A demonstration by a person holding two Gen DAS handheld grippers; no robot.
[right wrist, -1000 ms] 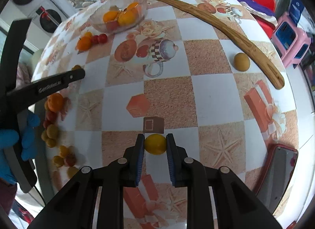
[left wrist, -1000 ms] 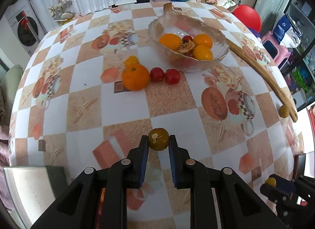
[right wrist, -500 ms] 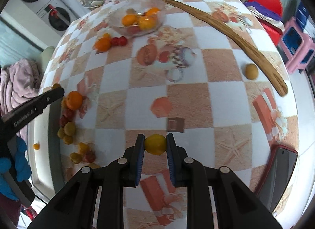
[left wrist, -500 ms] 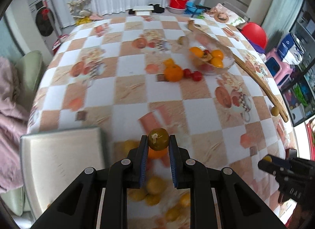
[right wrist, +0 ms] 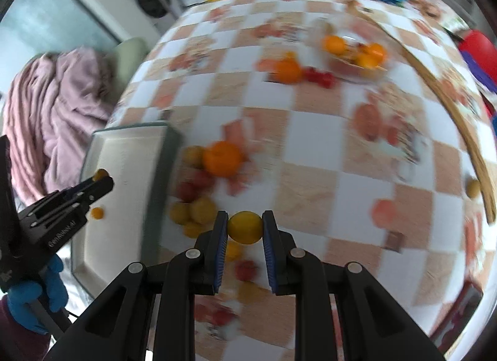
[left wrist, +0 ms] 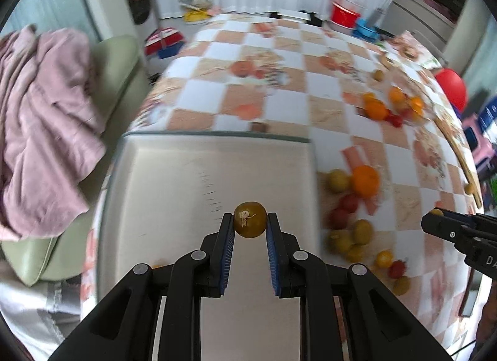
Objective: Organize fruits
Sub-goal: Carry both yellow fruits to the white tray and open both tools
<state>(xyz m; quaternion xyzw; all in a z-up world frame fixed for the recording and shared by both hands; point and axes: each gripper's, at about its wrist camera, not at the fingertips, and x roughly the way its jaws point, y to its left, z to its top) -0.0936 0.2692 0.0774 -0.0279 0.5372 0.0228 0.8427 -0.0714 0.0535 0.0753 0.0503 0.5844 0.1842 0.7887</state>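
My left gripper (left wrist: 250, 226) is shut on a brownish-green fruit (left wrist: 250, 219) and holds it over a steel tray (left wrist: 174, 180) at the table's near left. My right gripper (right wrist: 245, 227) is shut on a yellow fruit (right wrist: 244, 226), above a pile of fruits just right of the tray (right wrist: 124, 156). The pile holds an orange (right wrist: 222, 158), red tomatoes (left wrist: 348, 203) and several yellow-green fruits (right wrist: 202, 210). A small orange fruit (right wrist: 97, 212) lies in the tray. The left gripper also shows in the right wrist view (right wrist: 101, 179).
A glass bowl (right wrist: 357, 53) with oranges stands far right, with an orange (right wrist: 289, 71) and red tomatoes (right wrist: 320, 76) beside it. A long wooden stick (right wrist: 459, 118) lies along the right edge, a lone fruit (right wrist: 473, 188) by it. A green chair with pink cloth (left wrist: 40, 118) stands left.
Both grippers have swung left with their fruits. The left one is now over the tray; the right one is now over the fruit pile beside it.
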